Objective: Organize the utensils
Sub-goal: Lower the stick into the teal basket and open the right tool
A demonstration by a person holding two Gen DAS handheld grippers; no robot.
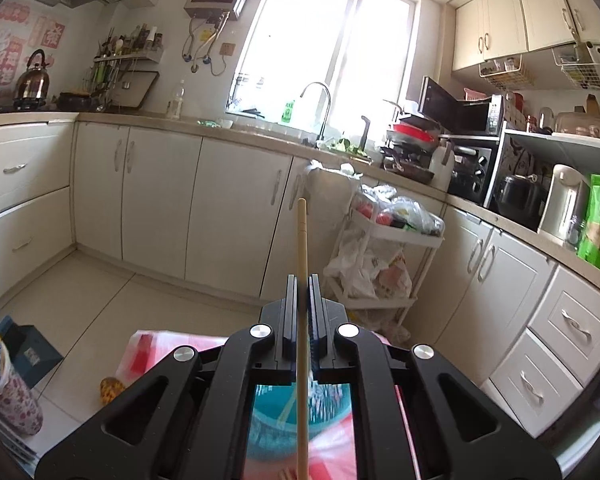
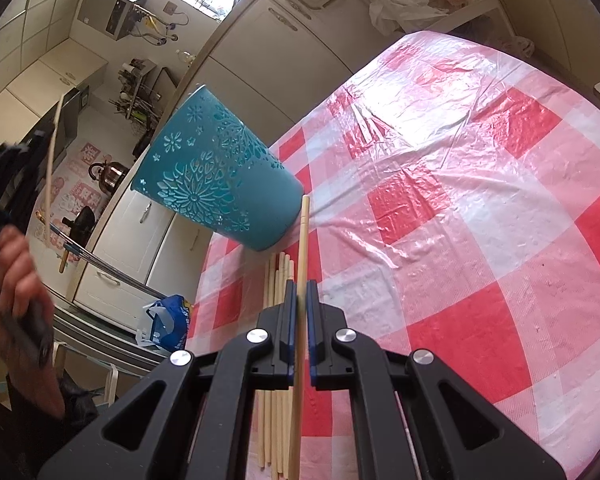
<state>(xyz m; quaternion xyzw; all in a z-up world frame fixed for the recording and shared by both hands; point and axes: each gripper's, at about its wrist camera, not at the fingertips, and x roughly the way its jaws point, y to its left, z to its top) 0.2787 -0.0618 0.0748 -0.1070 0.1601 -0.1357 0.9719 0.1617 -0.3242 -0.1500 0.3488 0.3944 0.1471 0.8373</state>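
left gripper [image 1: 302,280]: jaws nearly closed, pinching one chopstick [image 1: 301,240] that points up past them, held above the holder.
right gripper [image 2: 299,286]: jaws nearly closed, clamped on a second chopstick [image 2: 303,236] whose tip reaches just beside the holder's base.
holder [image 2: 216,184]: teal cup with cut-out flower pattern, standing on the counter [image 2: 480,220]; its contents cannot be told.
loose chopsticks [image 2: 278,276]: a bundle lying flat on the checked cloth, just in front of the holder.

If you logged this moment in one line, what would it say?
left hand-held gripper: shut on chopstick, above teal holder | right hand-held gripper: shut on second chopstick | loose chopsticks: on tablecloth
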